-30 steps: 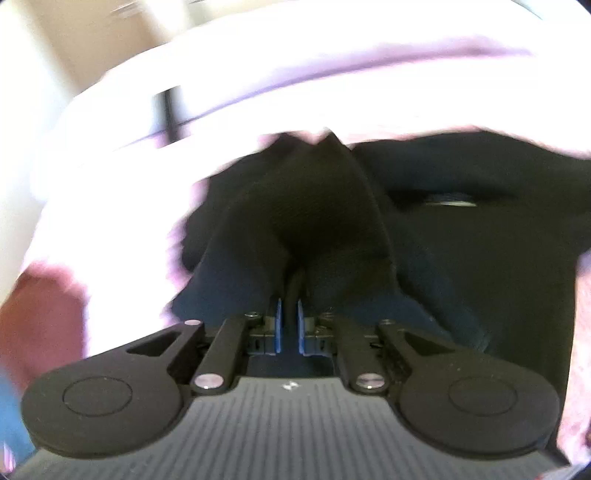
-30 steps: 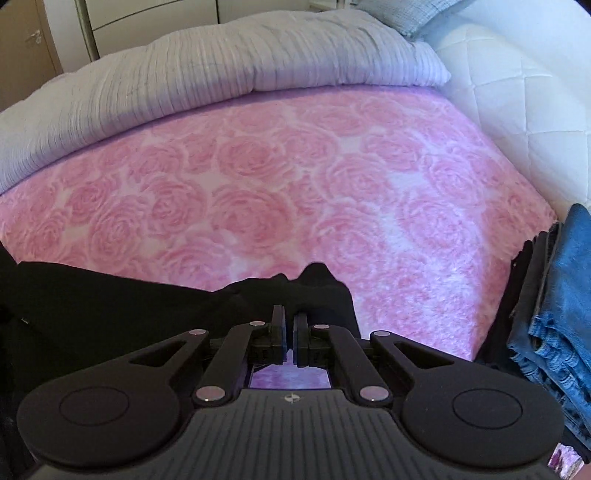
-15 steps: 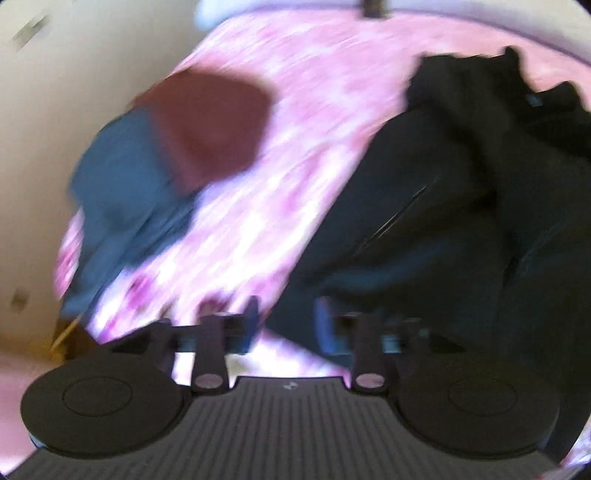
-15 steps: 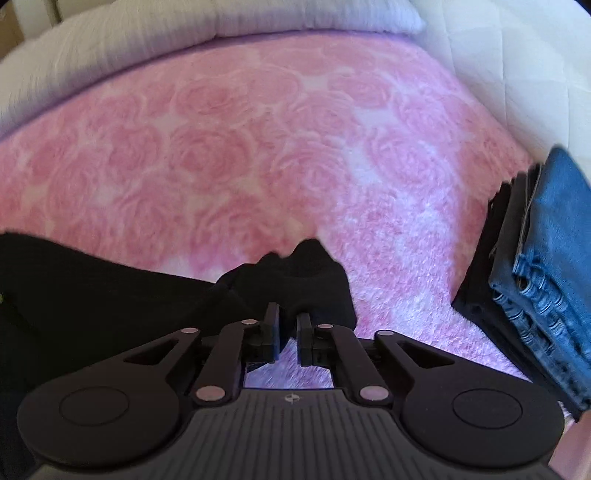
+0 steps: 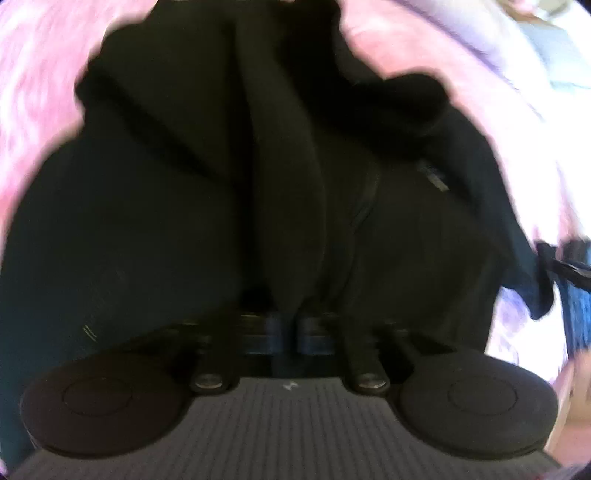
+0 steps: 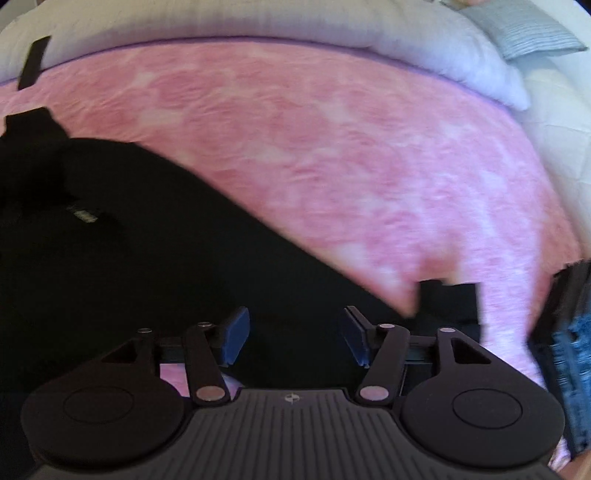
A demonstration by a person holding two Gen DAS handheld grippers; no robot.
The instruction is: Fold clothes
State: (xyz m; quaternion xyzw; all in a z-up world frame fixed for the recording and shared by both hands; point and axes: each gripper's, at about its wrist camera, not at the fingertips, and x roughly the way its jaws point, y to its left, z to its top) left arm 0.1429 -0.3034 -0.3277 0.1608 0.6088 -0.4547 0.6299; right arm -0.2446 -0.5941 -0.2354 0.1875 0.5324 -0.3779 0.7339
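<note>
In the left wrist view, the left gripper (image 5: 290, 334) sits at the bottom centre of the frame, its blue pads pressed together on a ridge of the black garment (image 5: 280, 177), which rises from the jaws and fills most of the picture. The cloth is dark, thick-looking and deeply creased (a small label shows at the right of centre).

In the right wrist view, the right gripper (image 6: 293, 338) is at the bottom centre with its jaws opening; the blue pads stand well apart, and black cloth lies under the gap without either pad pressing on it. The same garment (image 6: 122, 258) spreads across the lower left of that frame, with one narrow end reaching towards the lower right.

Beyond the garment lies the pink rose-patterned bedspread (image 6: 351, 155), with folded blue jeans (image 6: 580, 362) at the right edge and a pale grey duvet (image 6: 258, 18) along the top.

The garment looks soft, limp and light, so it should drape and slide instead of holding any shape. The best holds are probably hems, corners or a thick fold, where the pads catch several layers.
</note>
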